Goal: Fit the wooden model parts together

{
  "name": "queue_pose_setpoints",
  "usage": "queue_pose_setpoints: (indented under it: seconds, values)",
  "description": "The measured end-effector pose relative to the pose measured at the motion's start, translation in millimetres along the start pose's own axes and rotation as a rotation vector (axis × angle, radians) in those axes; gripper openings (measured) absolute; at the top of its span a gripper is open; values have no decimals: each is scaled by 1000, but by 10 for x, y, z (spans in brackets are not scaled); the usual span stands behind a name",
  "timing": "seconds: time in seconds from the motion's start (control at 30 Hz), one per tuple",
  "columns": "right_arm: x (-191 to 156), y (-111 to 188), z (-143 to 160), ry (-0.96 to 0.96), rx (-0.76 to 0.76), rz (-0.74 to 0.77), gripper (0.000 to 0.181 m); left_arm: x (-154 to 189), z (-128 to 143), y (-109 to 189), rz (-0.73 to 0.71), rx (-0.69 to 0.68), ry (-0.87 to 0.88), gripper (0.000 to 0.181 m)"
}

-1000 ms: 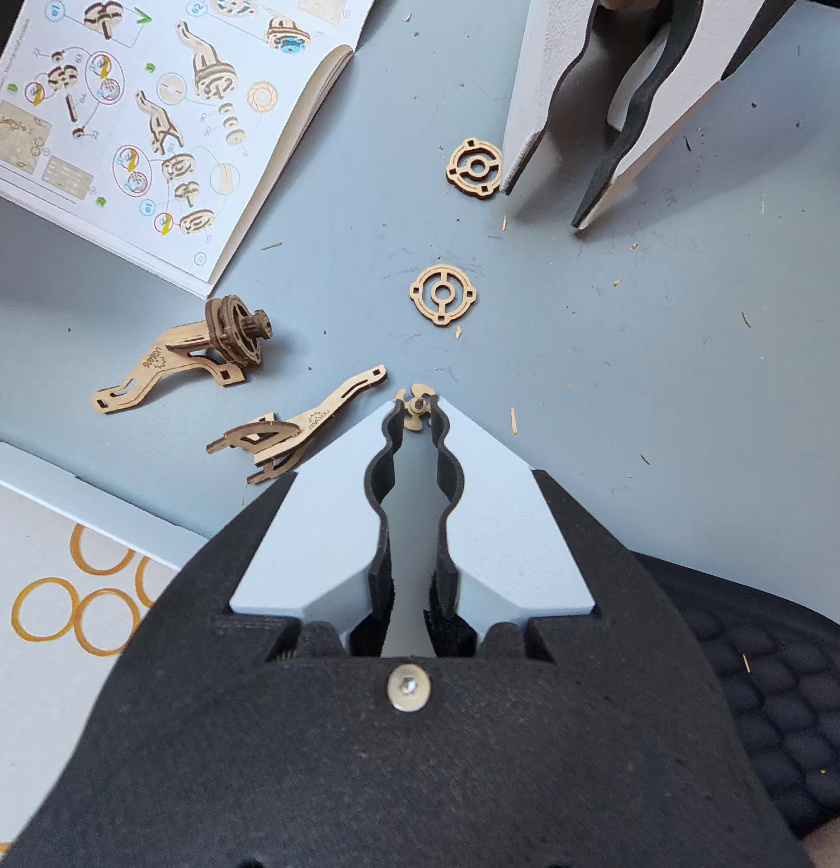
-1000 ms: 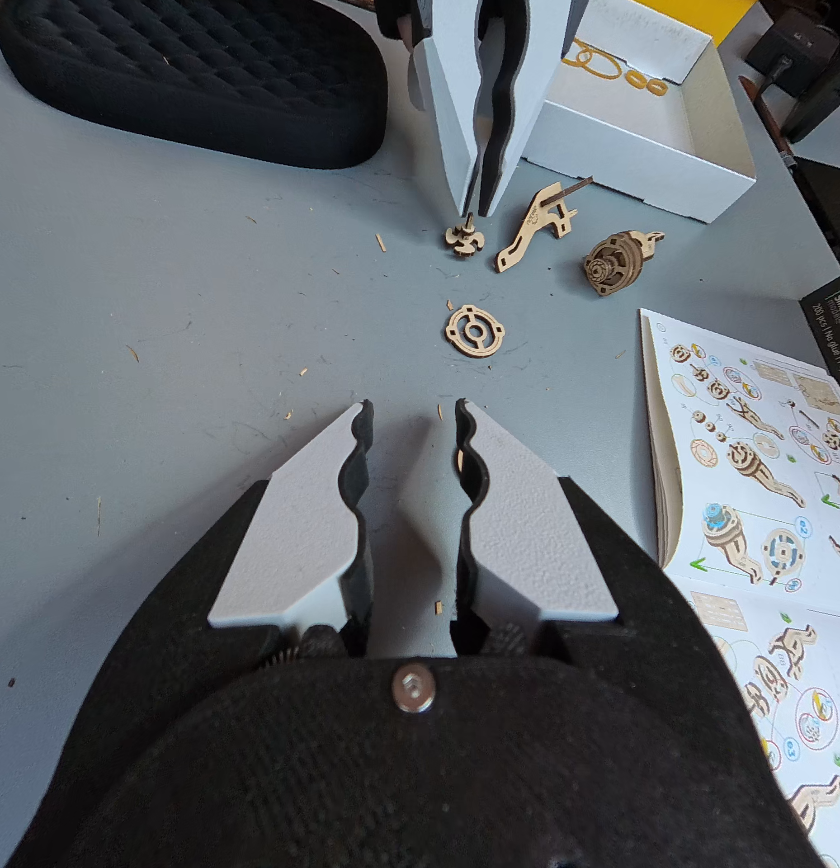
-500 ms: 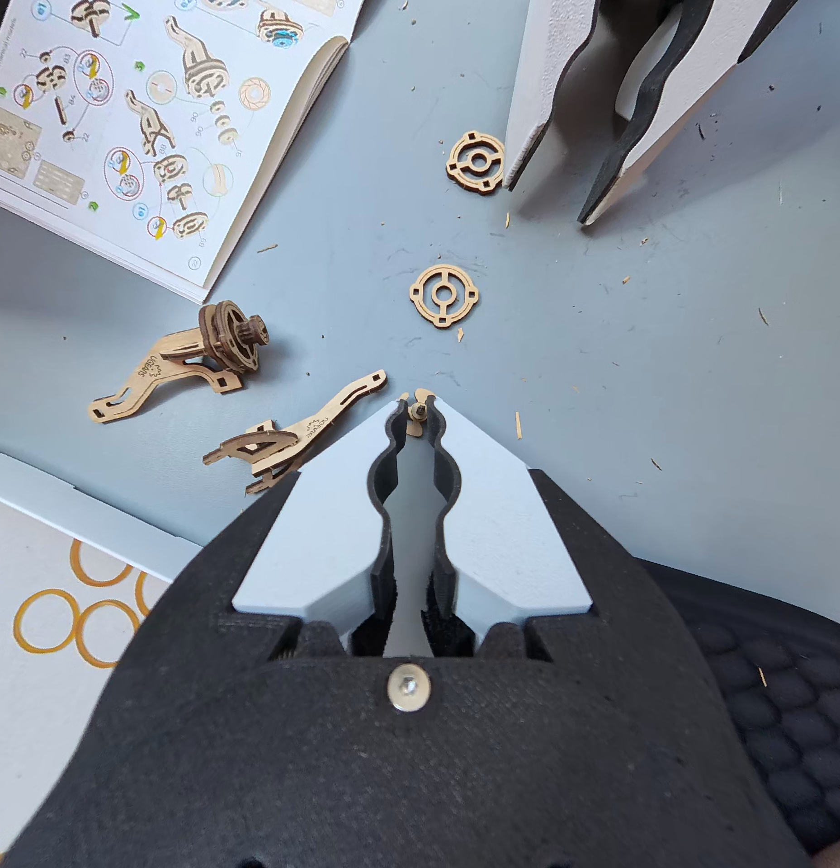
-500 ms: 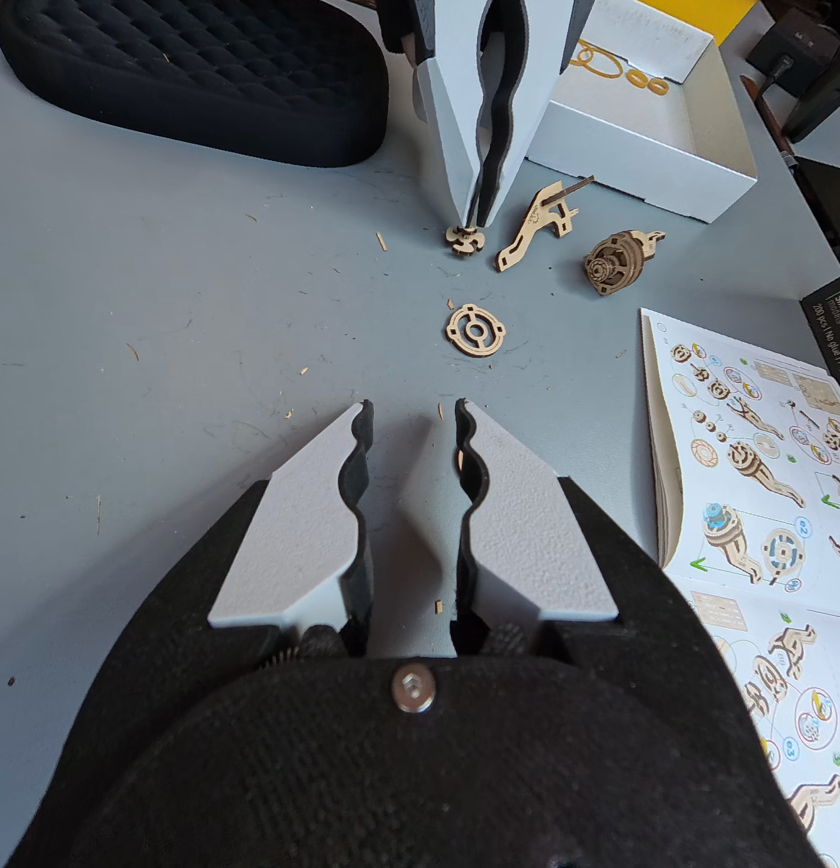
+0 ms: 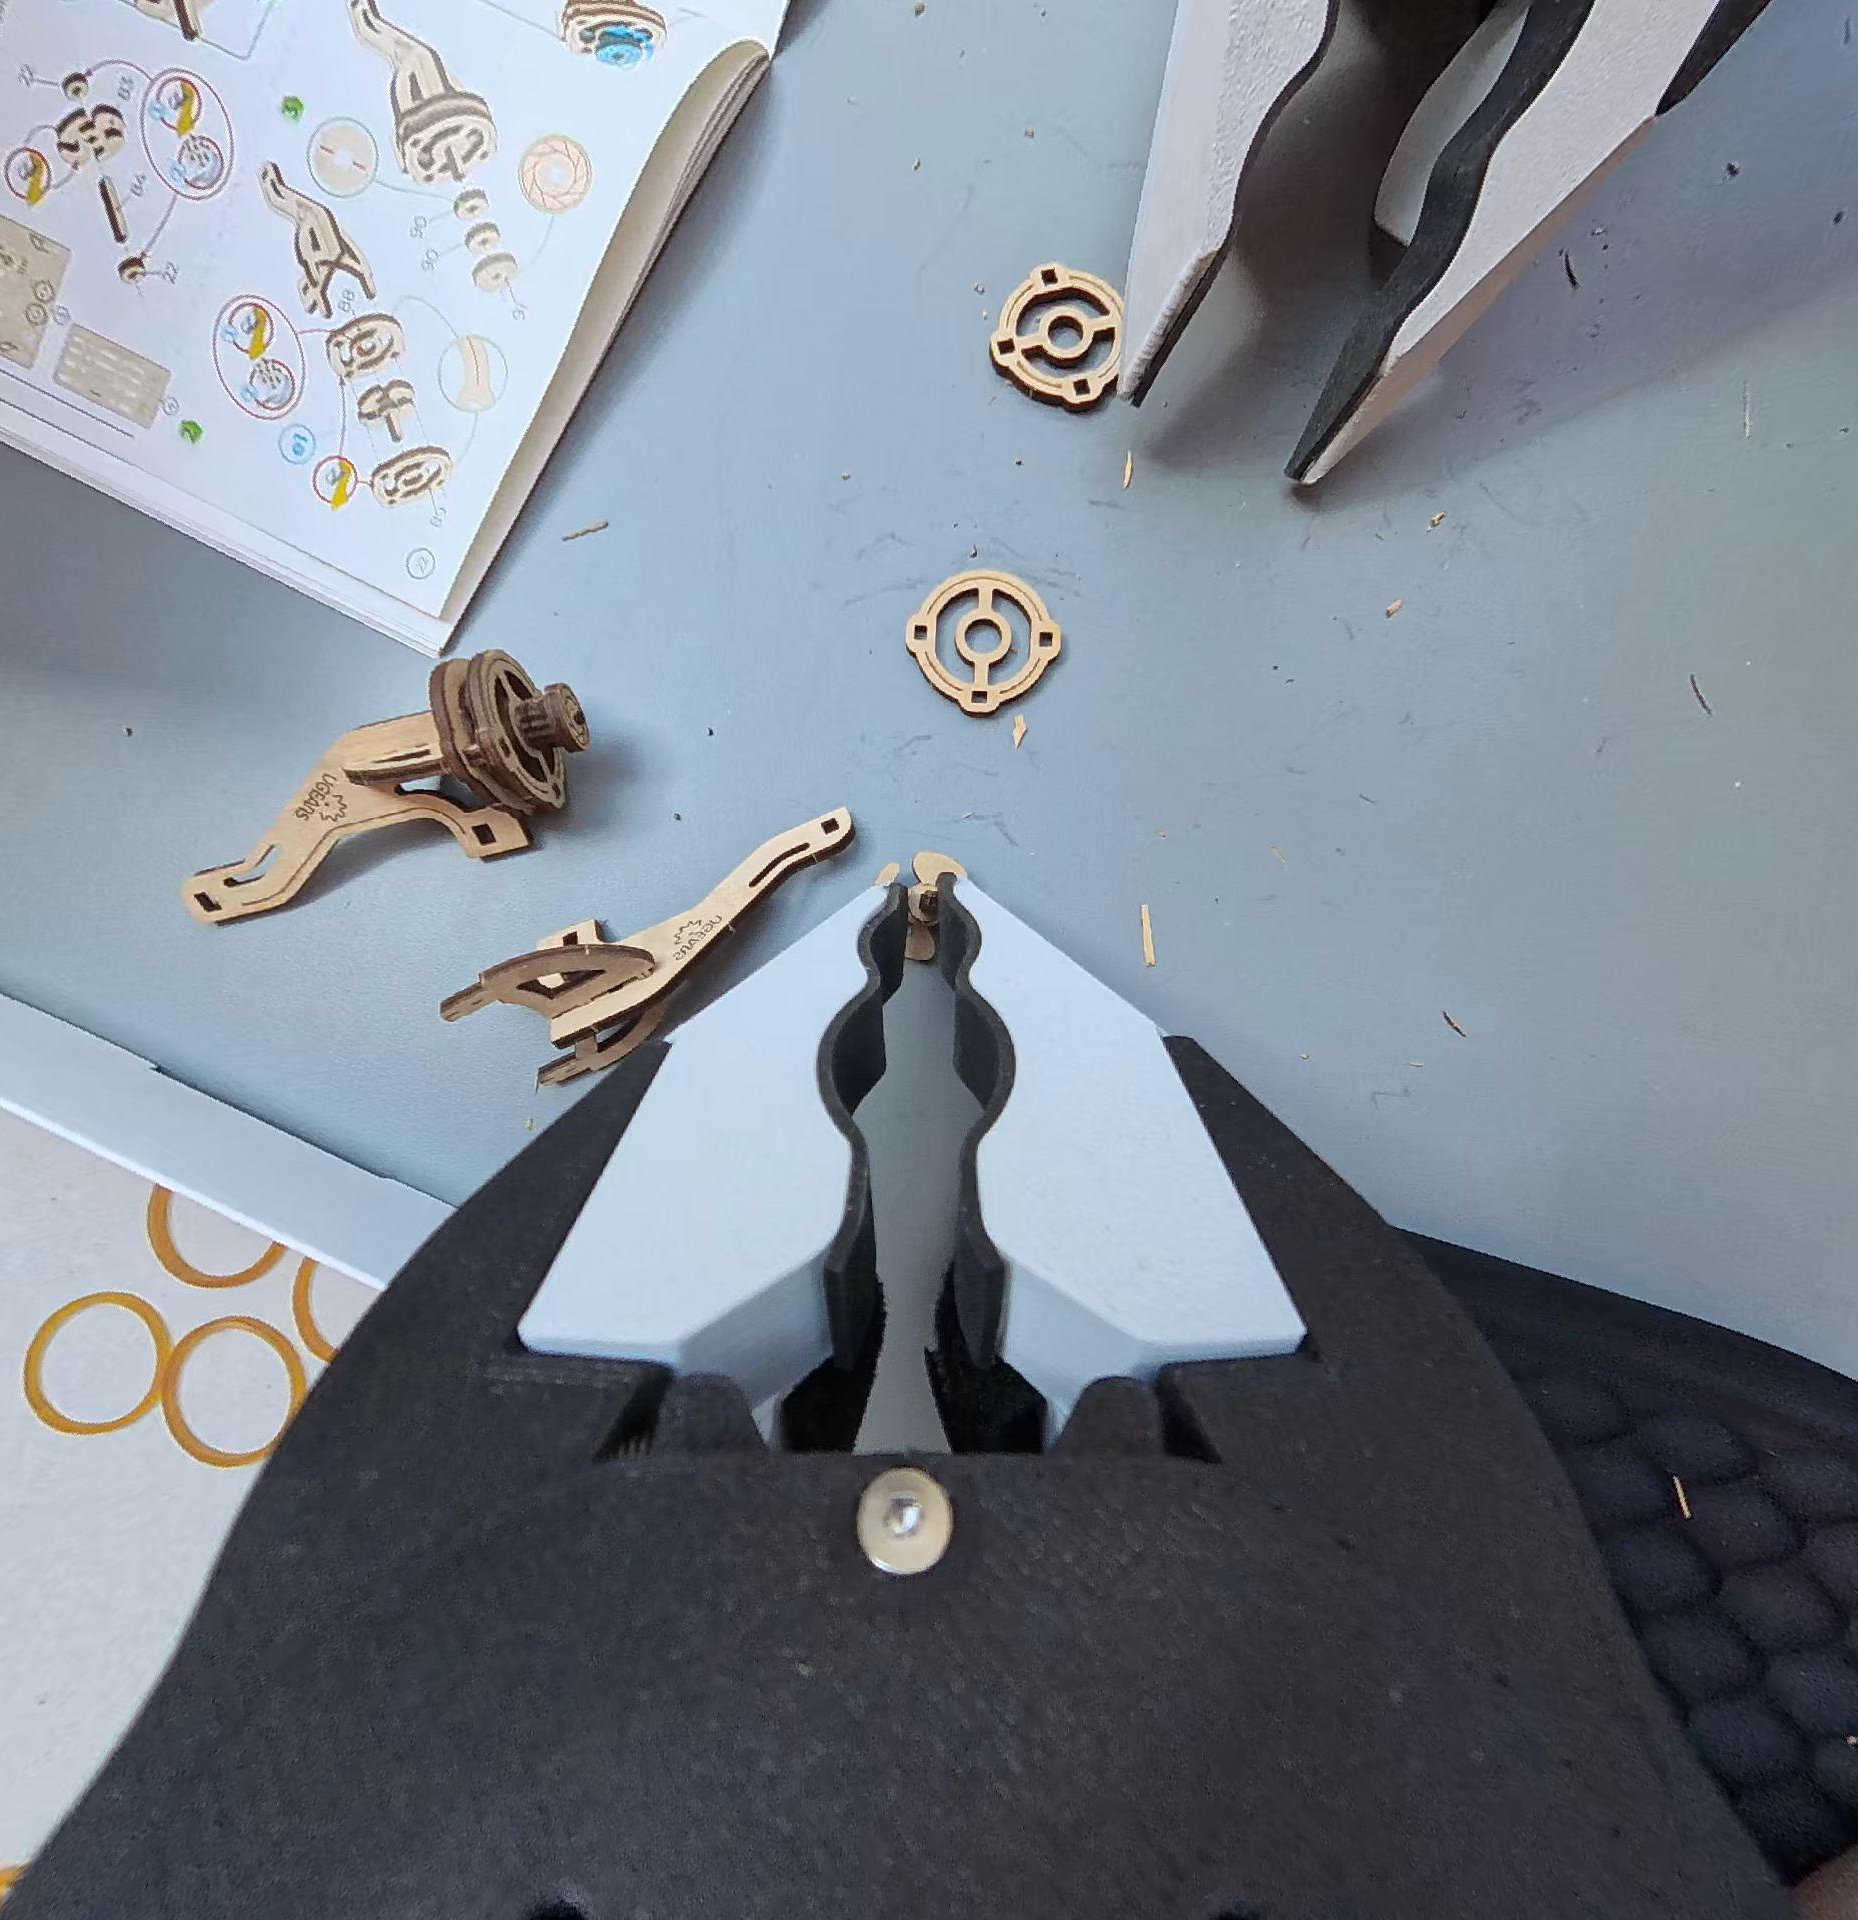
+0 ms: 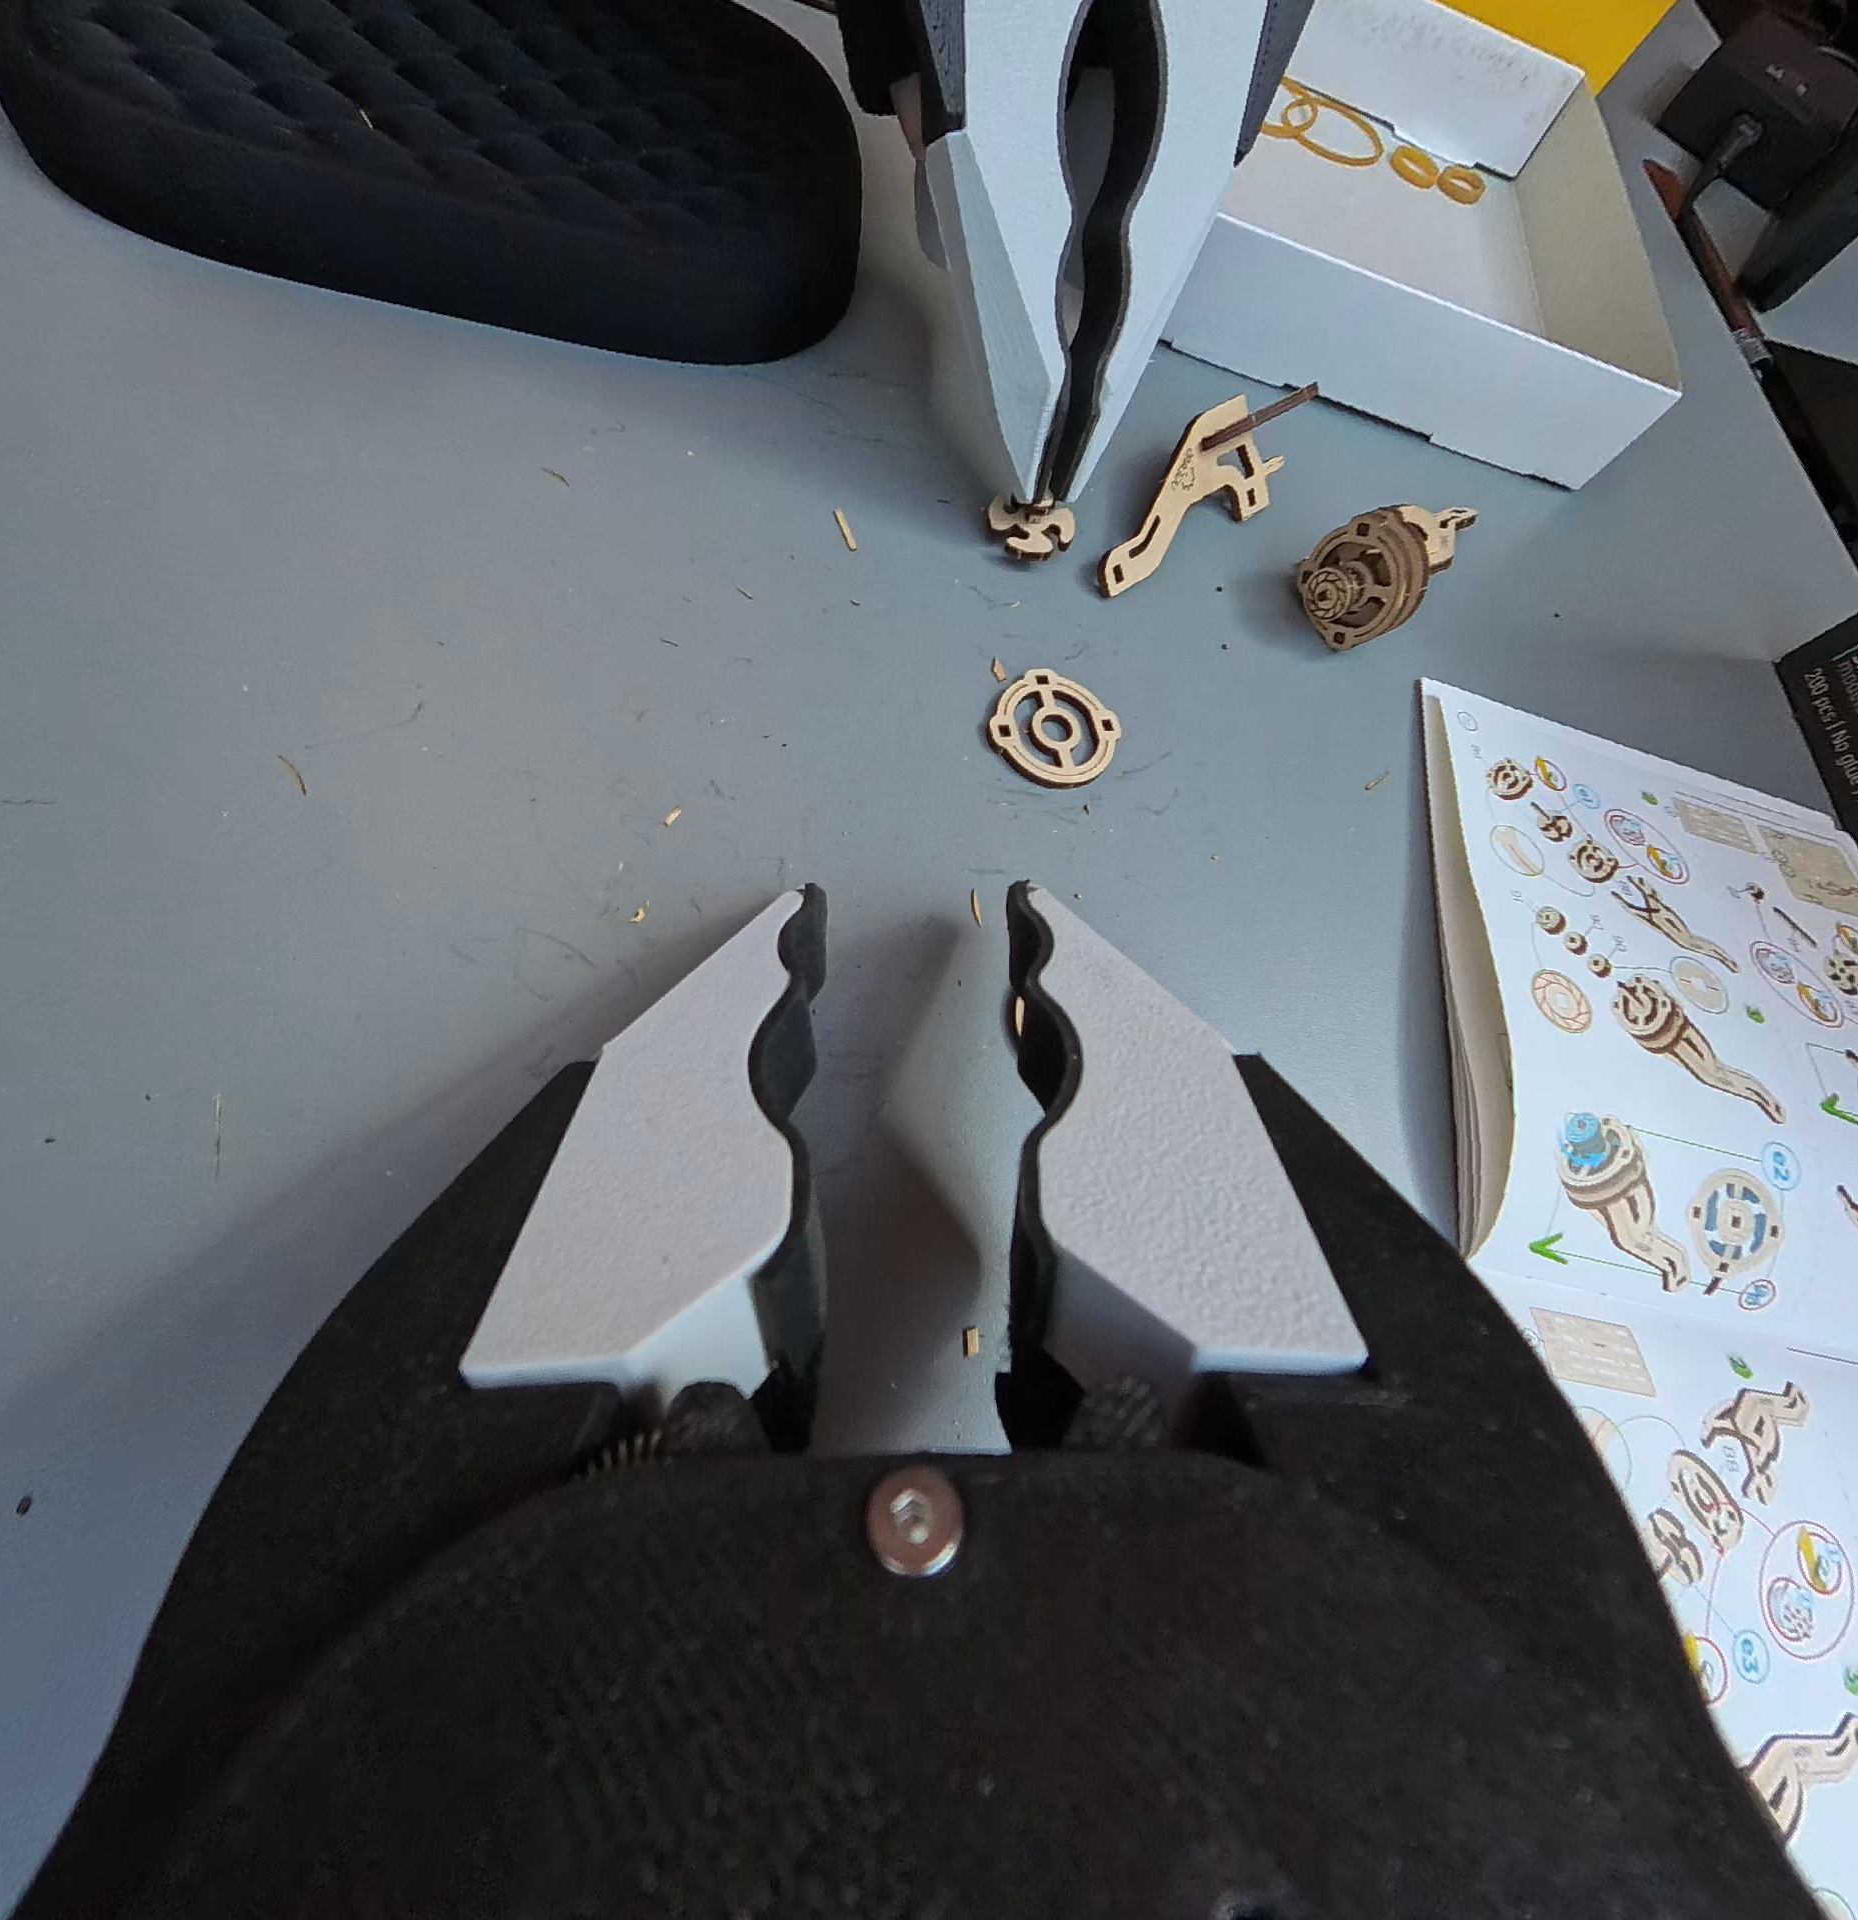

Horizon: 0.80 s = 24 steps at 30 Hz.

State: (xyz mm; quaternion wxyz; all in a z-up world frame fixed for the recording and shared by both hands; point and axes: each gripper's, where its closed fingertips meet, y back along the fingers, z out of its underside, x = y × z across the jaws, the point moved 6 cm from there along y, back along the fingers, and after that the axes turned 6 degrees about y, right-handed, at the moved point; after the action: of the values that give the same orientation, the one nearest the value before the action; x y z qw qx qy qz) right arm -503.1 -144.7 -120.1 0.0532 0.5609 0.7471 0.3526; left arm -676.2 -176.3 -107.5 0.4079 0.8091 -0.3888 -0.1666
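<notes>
A: Left wrist view first. How is the left gripper [image 5: 923, 902] set?

B: Its tips are pinched on the stub of a small slotted wheel [image 5: 930, 871] that sits on the grey table [image 5: 1476, 831]. A ring disc [image 5: 982, 641] is seen at twelve o'clock of it, a second ring disc [image 5: 1057, 336] farther up, and a bracket [image 5: 650, 951] at nine o'clock.

A: And the risk?

B: So thin a stub could be lost if the wheel is lifted askew; the bracket could be nudged.

A: Right wrist view?

B: The right gripper [image 6: 917, 902] is spread and empty, with the ring disc [image 6: 1053, 730] at twelve o'clock. The slotted wheel [image 6: 1029, 525] lies beyond, under the left gripper [image 6: 1050, 488]. Misalignment at mating would be feared.
</notes>
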Motion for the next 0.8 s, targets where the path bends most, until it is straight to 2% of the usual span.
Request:
queue_pose_setpoints:
  seconds: [0.7,0.8]
  values:
    - [-8,-9,2,7,-8,-3,34,-5,6,-4,11,21,6,4]
    - [-9,-8,1,7,-7,-3,34,-6,18,7,43,28,35,15]
